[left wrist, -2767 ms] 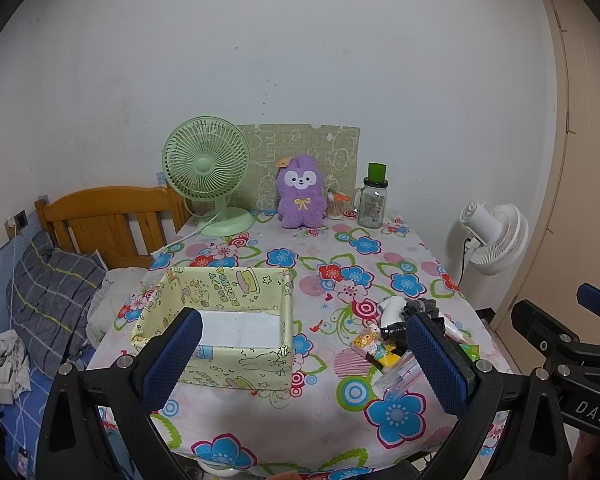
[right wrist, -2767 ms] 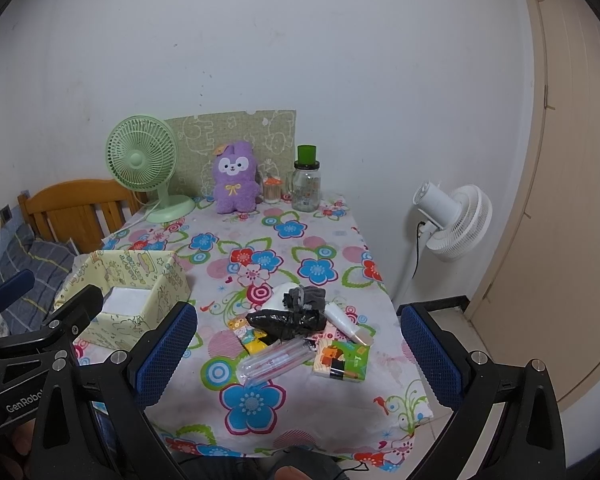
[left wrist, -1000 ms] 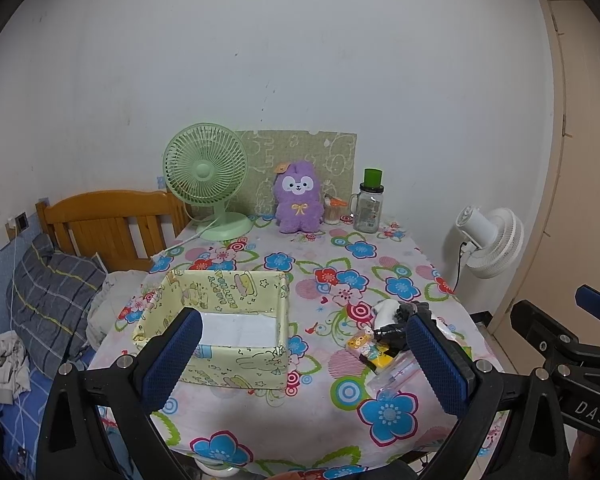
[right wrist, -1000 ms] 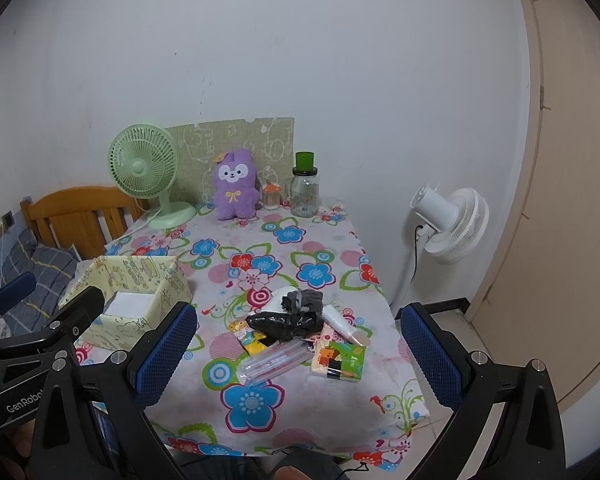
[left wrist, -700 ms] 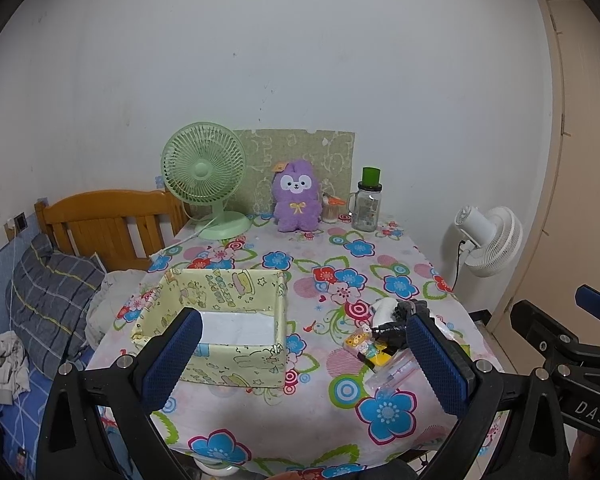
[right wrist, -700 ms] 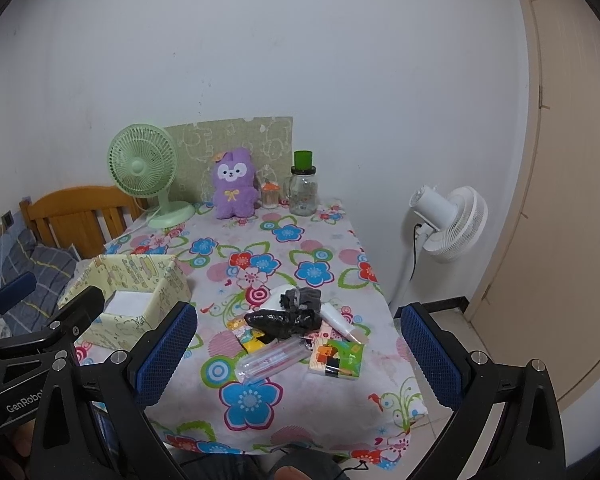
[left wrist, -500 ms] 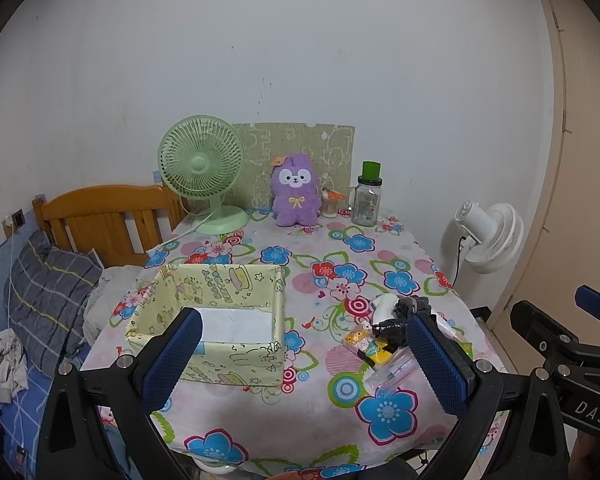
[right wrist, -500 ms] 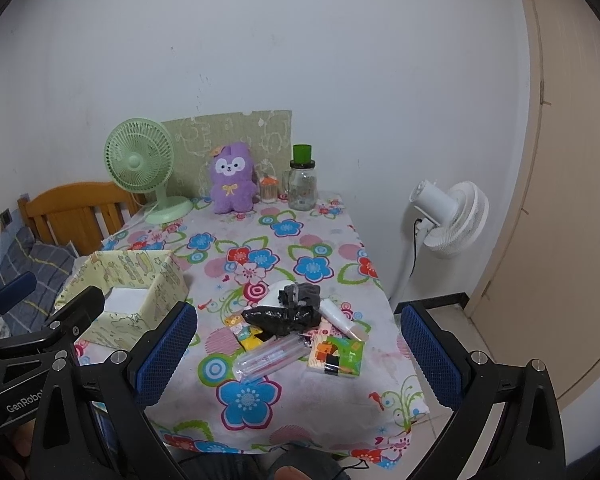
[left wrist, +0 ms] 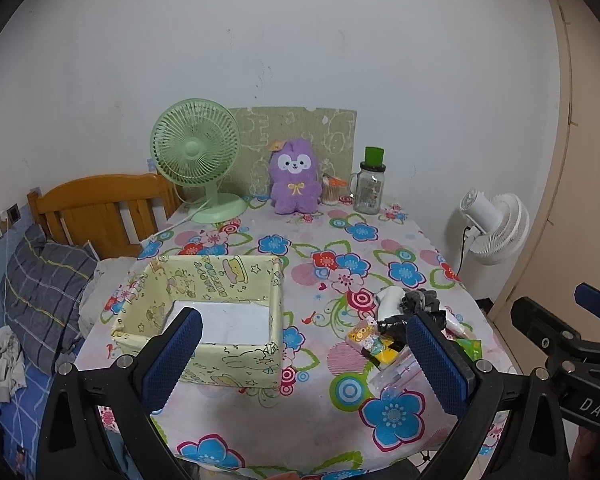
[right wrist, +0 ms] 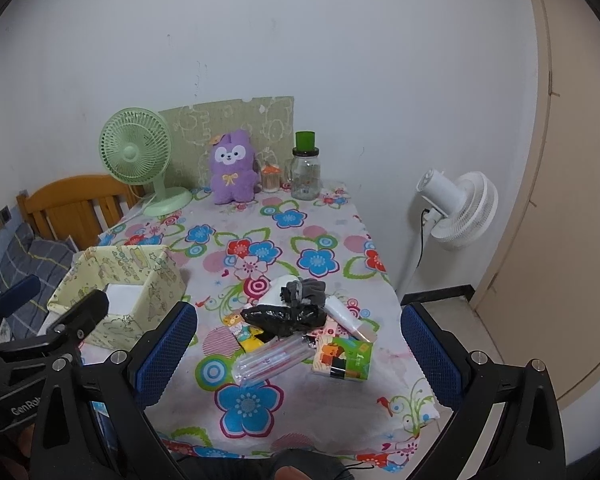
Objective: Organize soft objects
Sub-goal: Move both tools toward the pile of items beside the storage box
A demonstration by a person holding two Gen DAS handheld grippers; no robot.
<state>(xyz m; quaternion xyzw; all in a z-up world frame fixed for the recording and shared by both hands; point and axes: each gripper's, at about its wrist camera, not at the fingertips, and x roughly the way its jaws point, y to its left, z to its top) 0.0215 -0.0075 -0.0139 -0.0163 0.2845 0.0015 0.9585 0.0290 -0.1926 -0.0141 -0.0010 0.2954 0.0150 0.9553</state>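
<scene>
On your flowered tabletop point(right wrist: 260, 364) the soft pile point(right wrist: 296, 312) lay unsorted beside the yellow box point(left wrist: 216, 320), and you held both the left claw point(left wrist: 304, 360) and right claw point(right wrist: 300, 354) wide open, empty, nothing yet started.

Both grippers hang side by side, level, pointing forward. The left gripper point(left wrist: 306, 358) has its blue-padded fingers point(left wrist: 172, 356) spread wide, nothing between them. The right gripper point(right wrist: 298, 354) matches it, fingers point(right wrist: 430, 354) wide apart, holding nothing.
</scene>
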